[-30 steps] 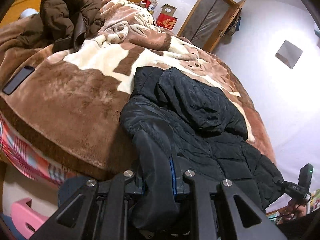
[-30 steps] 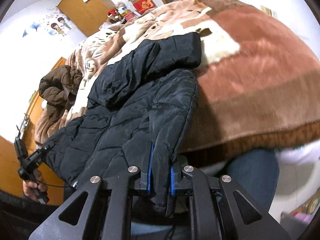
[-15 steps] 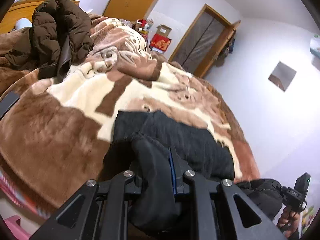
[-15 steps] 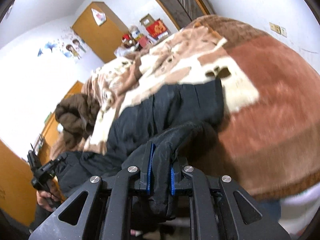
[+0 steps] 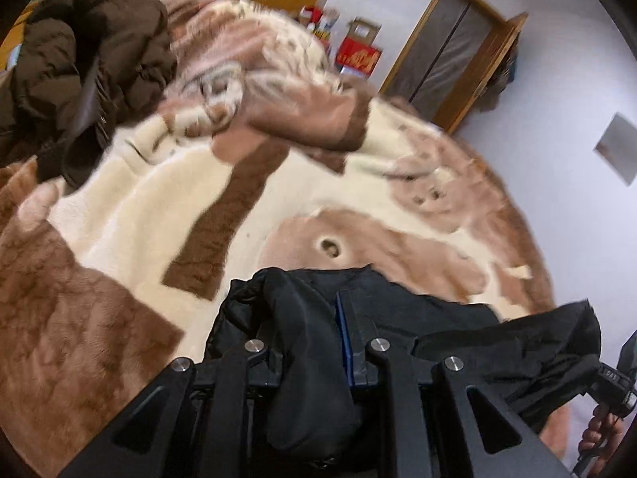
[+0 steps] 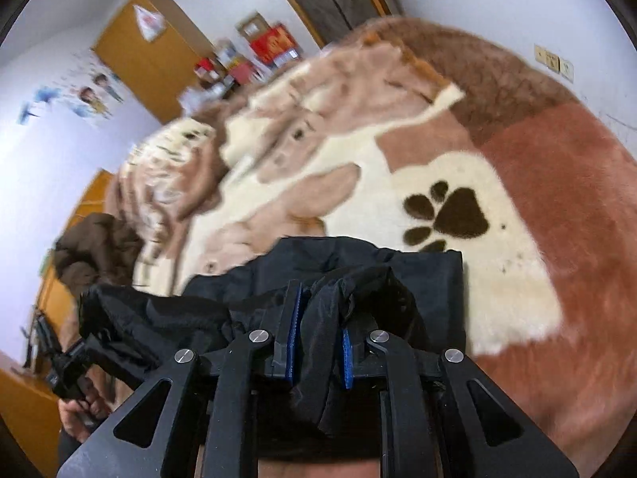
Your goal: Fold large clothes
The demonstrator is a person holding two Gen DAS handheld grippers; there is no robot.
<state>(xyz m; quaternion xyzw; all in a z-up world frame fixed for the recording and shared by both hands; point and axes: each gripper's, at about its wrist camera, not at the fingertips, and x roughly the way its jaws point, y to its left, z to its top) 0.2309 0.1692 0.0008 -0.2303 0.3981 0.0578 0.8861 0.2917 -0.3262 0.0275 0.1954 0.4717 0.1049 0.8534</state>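
The black coat (image 5: 418,318) is lying low in both frames, on the near part of the blanket (image 5: 119,279), and each claw is gripping a bunch of its edge. In the left wrist view the left gripper (image 5: 314,338) is pinching a thick wad of black cloth that is bulging out between its pads at bottom centre. In the right wrist view the right gripper (image 6: 318,338) is also holding a fold of the coat (image 6: 358,271), though its jaws are opening just now, with the cloth between them and a sliver of blue pad showing bare on each side.

What matters for the coming move: the held edge is running sideways across the frames, from one claw to the other, and the rest of the coat is lying just beyond the fingertips, toward the frame's centre. Neither hand looks nearer to it than the other. The fold looks nearly laid over, so letting go evenly is probably next.

Counted: one black coat, one brown coat (image 5: 79,67) heaped at upper left, one blanket, two claws.
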